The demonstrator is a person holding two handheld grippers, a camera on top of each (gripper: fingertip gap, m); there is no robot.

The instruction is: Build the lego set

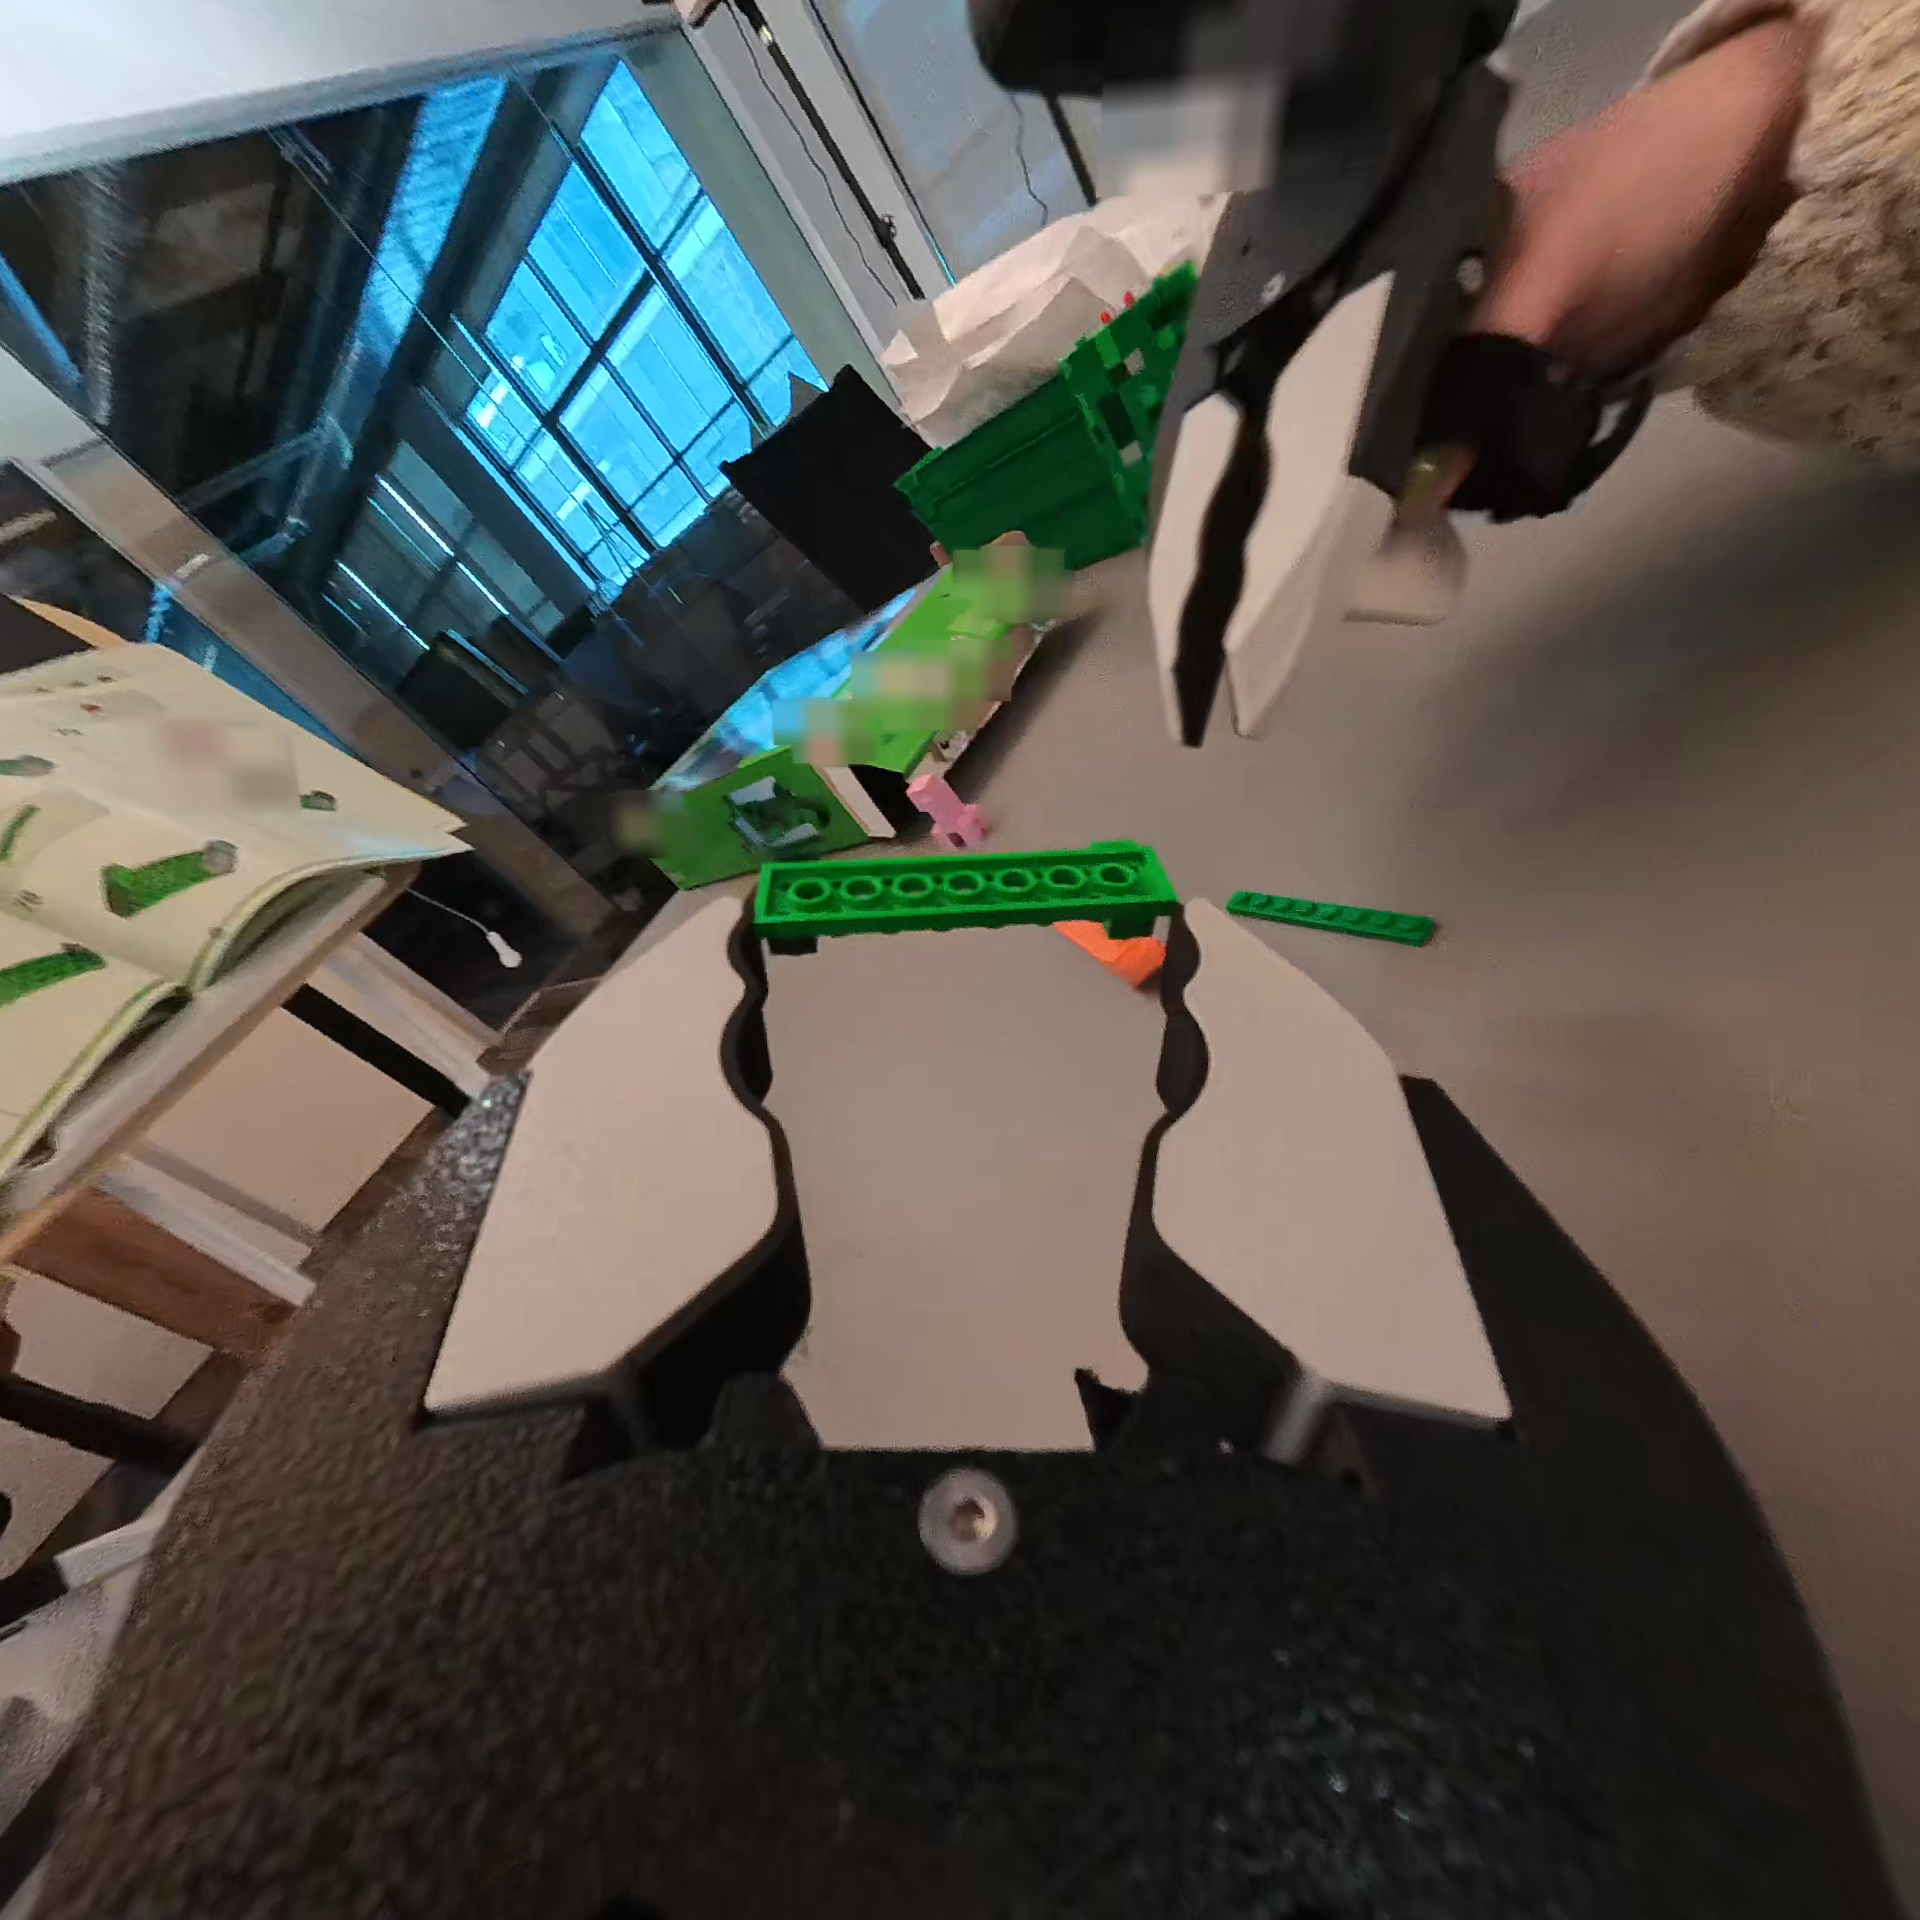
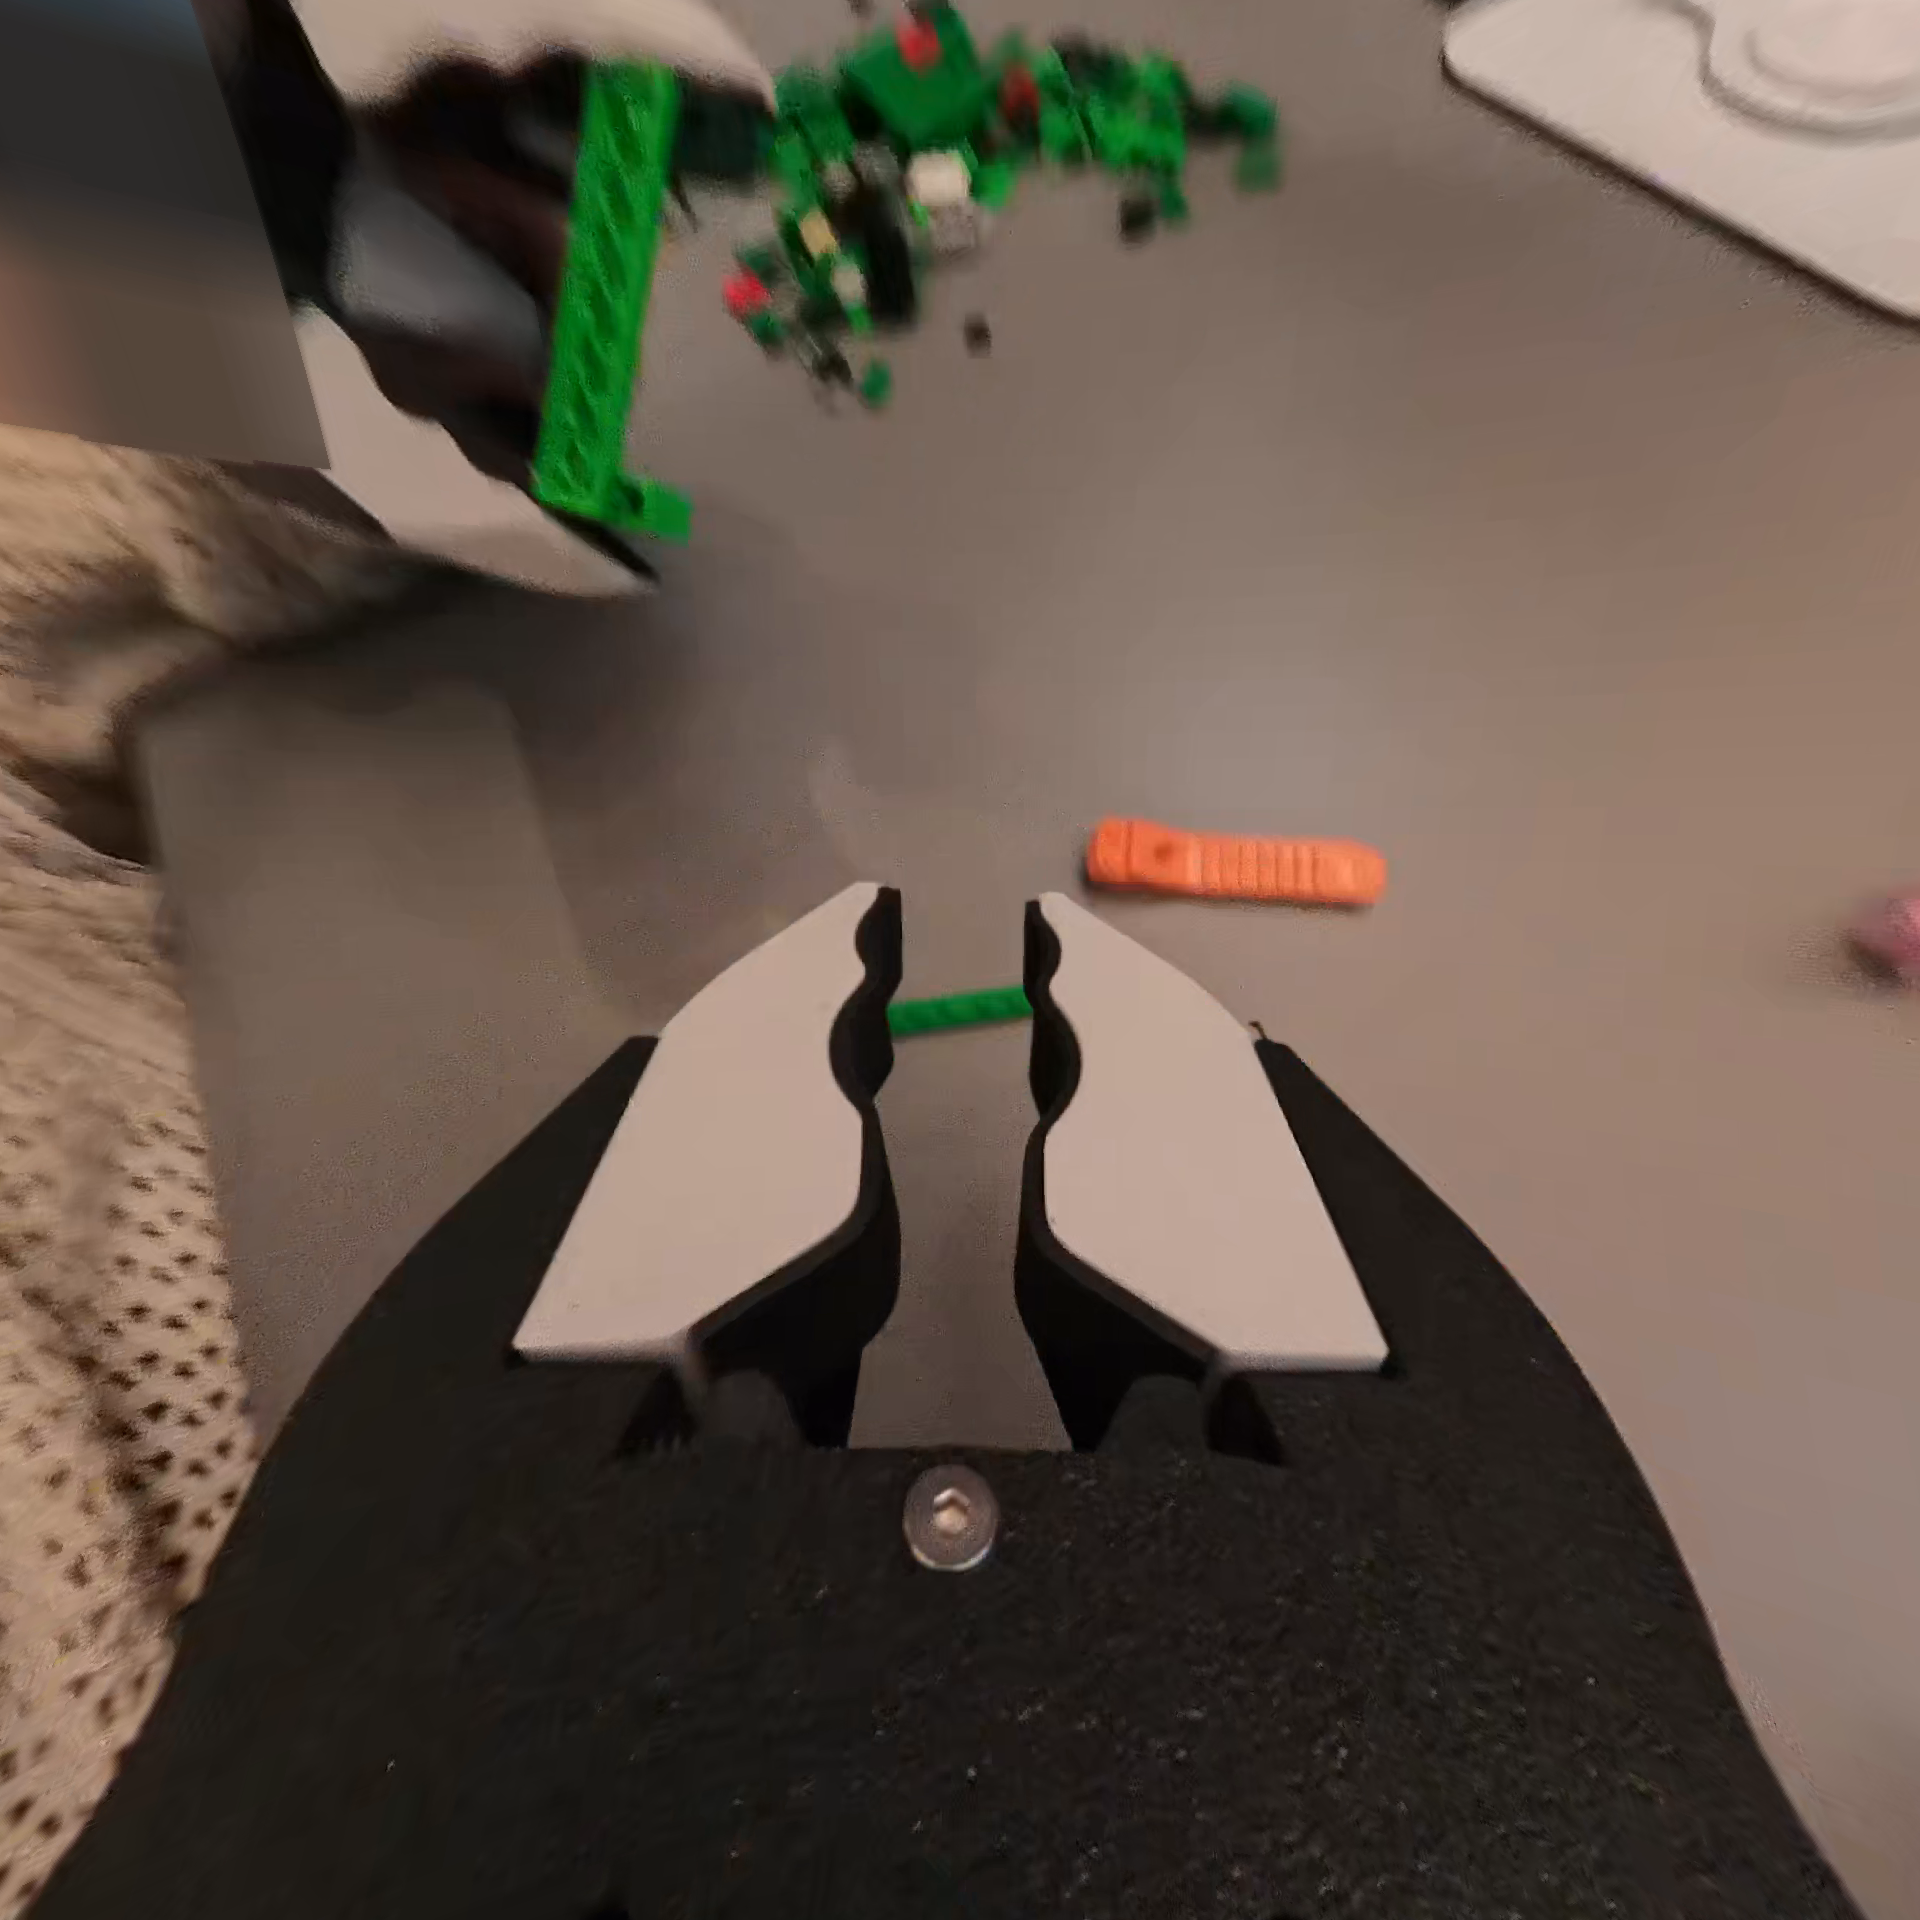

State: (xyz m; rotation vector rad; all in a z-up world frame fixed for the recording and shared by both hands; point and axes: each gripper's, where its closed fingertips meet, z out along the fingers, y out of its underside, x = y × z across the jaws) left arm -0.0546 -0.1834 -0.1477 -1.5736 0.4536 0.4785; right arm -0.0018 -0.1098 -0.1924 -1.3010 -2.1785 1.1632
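My left gripper (image 1: 958,920) is shut on a long green brick (image 1: 961,888), gripping it by its two ends and holding it above the grey table. The same brick (image 2: 608,301) shows blurred at the upper left of the right wrist view. My right gripper (image 2: 961,914) is open with a narrow gap and empty, above a thin green plate (image 2: 956,1010) that lies on the table. In the left wrist view the right gripper (image 1: 1221,727) hangs at the upper right, above and beyond the thin plate (image 1: 1330,920).
An orange brick separator (image 2: 1236,868) lies right of the thin plate. A pile of loose green pieces (image 2: 935,177) sits farther off, with a white tray (image 2: 1714,135) at top right. A green build (image 1: 1049,457), a pink piece (image 1: 951,816) and an open instruction booklet (image 1: 135,831) also show. Between my right fingertips and the thin green plate (image 2: 956,1010) there is roughly 6 cm.
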